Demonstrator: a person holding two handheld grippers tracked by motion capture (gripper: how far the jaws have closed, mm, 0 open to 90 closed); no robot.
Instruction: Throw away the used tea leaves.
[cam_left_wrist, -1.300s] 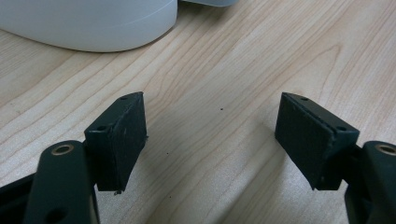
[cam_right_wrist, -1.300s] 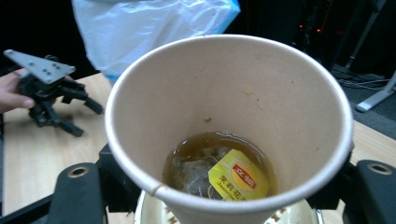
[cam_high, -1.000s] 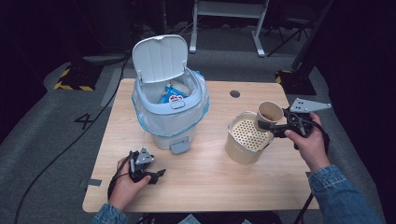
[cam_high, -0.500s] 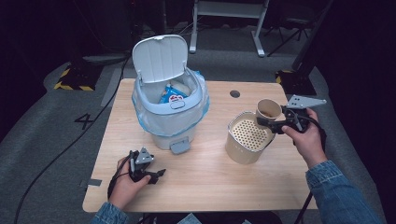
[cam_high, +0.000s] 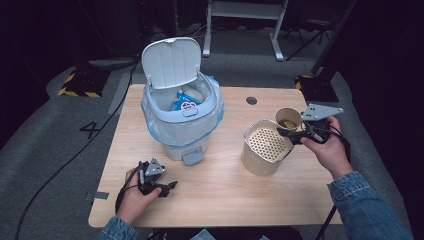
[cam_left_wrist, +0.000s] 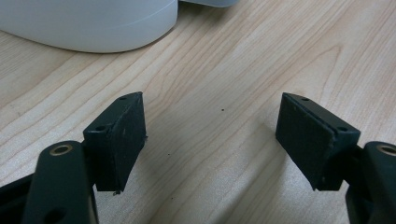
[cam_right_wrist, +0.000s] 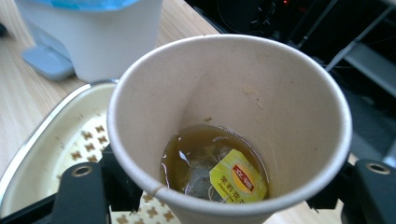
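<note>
My right gripper (cam_high: 289, 131) is shut on a brown paper cup (cam_high: 288, 118), held upright over the far right rim of a cream pot with a perforated insert (cam_high: 265, 145). Its jaws have just been closing on the cup. In the right gripper view the cup (cam_right_wrist: 229, 93) holds a little tea and a tea bag with a yellow tag (cam_right_wrist: 238, 179), and my right gripper (cam_right_wrist: 219, 205) clasps its lower wall. My left gripper (cam_high: 167, 187) rests on the table near the front left edge. Its jaws (cam_left_wrist: 210, 135) stand open with bare wood between them.
A white pedal bin (cam_high: 182, 125) with its lid up and a blue liner stands at the table's middle left, a blue wrapper (cam_high: 185, 102) inside. Its base (cam_left_wrist: 93, 23) lies just beyond my left gripper. The perforated insert (cam_right_wrist: 70, 135) sits under the cup.
The right hand has turned a little, so its grey plate sits slightly farther left. The cup stays over the pot. The left gripper has not moved.
</note>
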